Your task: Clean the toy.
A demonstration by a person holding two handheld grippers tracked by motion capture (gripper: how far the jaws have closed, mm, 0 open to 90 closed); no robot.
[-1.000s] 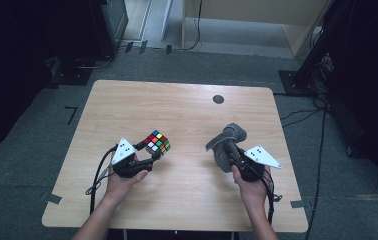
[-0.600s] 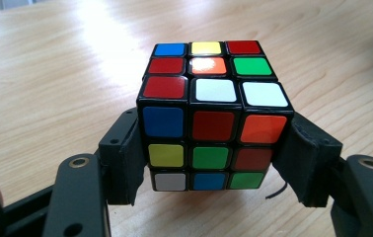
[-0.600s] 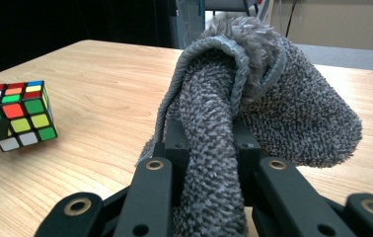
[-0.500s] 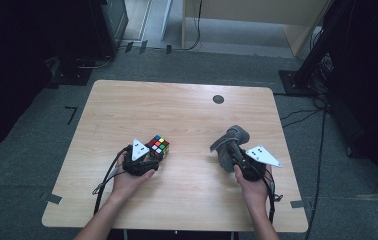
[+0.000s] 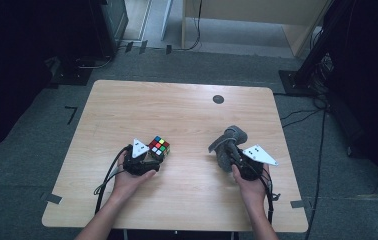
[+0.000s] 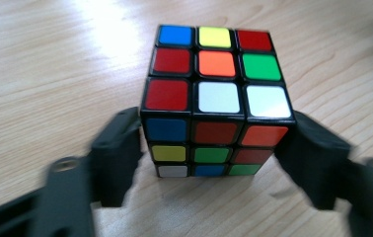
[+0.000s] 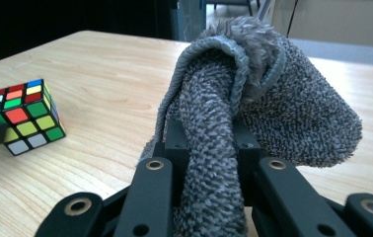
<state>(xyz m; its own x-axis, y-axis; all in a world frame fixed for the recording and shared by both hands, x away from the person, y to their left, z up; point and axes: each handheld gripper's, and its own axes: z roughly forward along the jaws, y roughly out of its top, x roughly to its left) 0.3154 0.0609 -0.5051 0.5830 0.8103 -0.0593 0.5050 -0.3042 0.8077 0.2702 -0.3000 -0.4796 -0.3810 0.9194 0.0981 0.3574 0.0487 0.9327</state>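
A scrambled Rubik's cube (image 5: 159, 146) rests on the wooden table (image 5: 177, 105), left of centre. My left gripper (image 5: 152, 153) has its two jaws pressed against the cube's left and right sides; in the left gripper view the cube (image 6: 219, 94) sits squarely between them, with the left gripper (image 6: 214, 153) shut on it. A grey fuzzy cloth (image 5: 229, 141) is bunched up on the right. My right gripper (image 5: 226, 157) is shut on a fold of that cloth (image 7: 283, 98), which rises above the jaws of the right gripper (image 7: 209, 138). The cube (image 7: 24, 116) lies off to the left in that view.
A small black round mark (image 5: 218, 99) sits near the table's far edge. Dark equipment and cables stand on the floor around the table. A hand holds each gripper near the front edge.
My left gripper slid right up to the cube and its jaws now bracket it. The right gripper with the cloth barely moved.
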